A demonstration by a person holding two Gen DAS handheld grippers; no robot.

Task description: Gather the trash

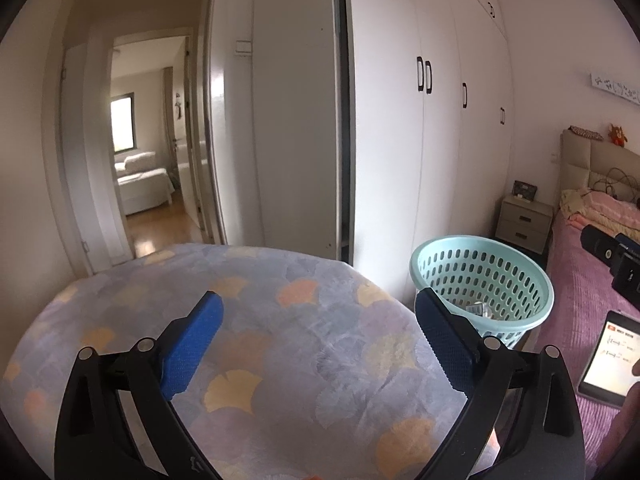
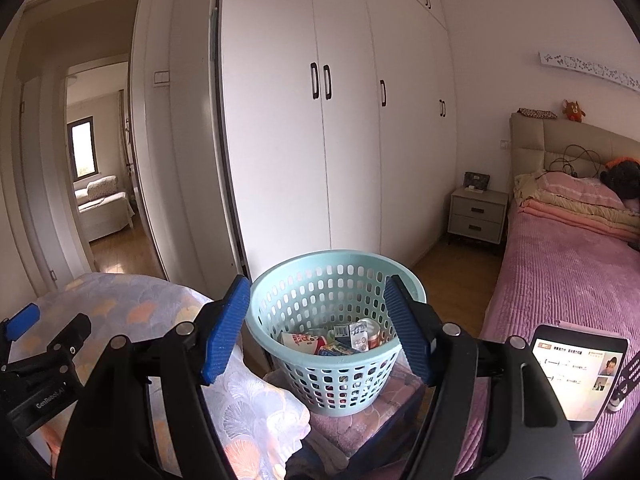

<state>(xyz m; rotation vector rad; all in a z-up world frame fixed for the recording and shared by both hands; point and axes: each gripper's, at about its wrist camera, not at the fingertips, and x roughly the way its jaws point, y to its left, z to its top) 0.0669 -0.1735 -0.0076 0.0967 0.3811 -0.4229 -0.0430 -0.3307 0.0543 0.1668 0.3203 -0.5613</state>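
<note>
Basket [image 2: 334,332] stood upright, mouth up, on a pink-covered stool [image 2: 360,420] beside the bed [image 2: 560,280], trash [image 2: 340,340] inside. Left gripper [image 1: 320,344] and right gripper [image 2: 316,328]: jaws apart, empty.

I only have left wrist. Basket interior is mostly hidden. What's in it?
Observer: Right wrist looks down into the basket: cartons and wrappers piled at the bottom.
Operator: Right gripper holding anything?
Observer: No. The right gripper is open, jaws wide apart in front of the basket, nothing between them.
Operator: What's the basket standing on?
Observer: A pink cushioned surface between the patterned cover and the bed, not the floor.
Operator: Left gripper?
Observer: Open too, the left gripper over the patterned cover, empty.
</note>
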